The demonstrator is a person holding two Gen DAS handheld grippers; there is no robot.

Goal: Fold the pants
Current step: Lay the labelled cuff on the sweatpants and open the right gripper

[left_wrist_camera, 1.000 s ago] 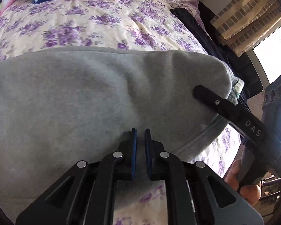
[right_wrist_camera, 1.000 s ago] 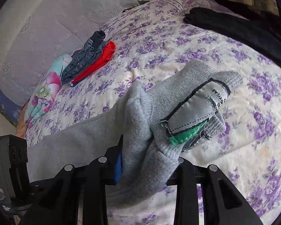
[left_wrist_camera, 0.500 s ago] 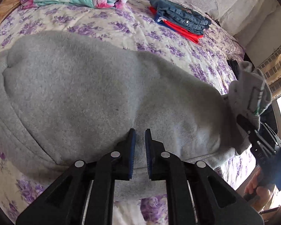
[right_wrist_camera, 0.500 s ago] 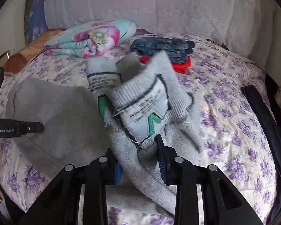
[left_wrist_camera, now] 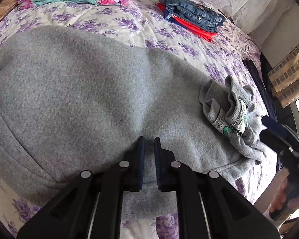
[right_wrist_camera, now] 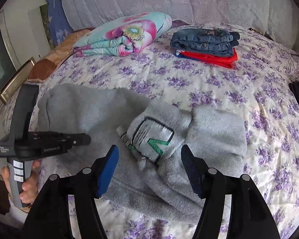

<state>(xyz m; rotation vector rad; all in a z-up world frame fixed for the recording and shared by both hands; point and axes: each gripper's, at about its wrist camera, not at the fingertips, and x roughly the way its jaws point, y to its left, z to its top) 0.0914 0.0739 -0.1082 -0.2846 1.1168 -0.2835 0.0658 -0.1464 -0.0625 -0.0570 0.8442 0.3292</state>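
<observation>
Now the gray pants (right_wrist_camera: 101,119) lie lengthwise along the bed's (right_wrist_camera: 209,83) near edge, left hand-held gripper (left_wrist_camera: 148,147) pinching their middle, right hand-held gripper (right_wrist_camera: 149,159) wide over the bunched cuffs (right_wrist_camera: 155,137).

— Any writing to read?
— "GenRobot.AI" on the left gripper (right_wrist_camera: 49,142). The label (right_wrist_camera: 152,134) sewn on the grey pants (right_wrist_camera: 89,115) carries fine print, too small to read.
</observation>
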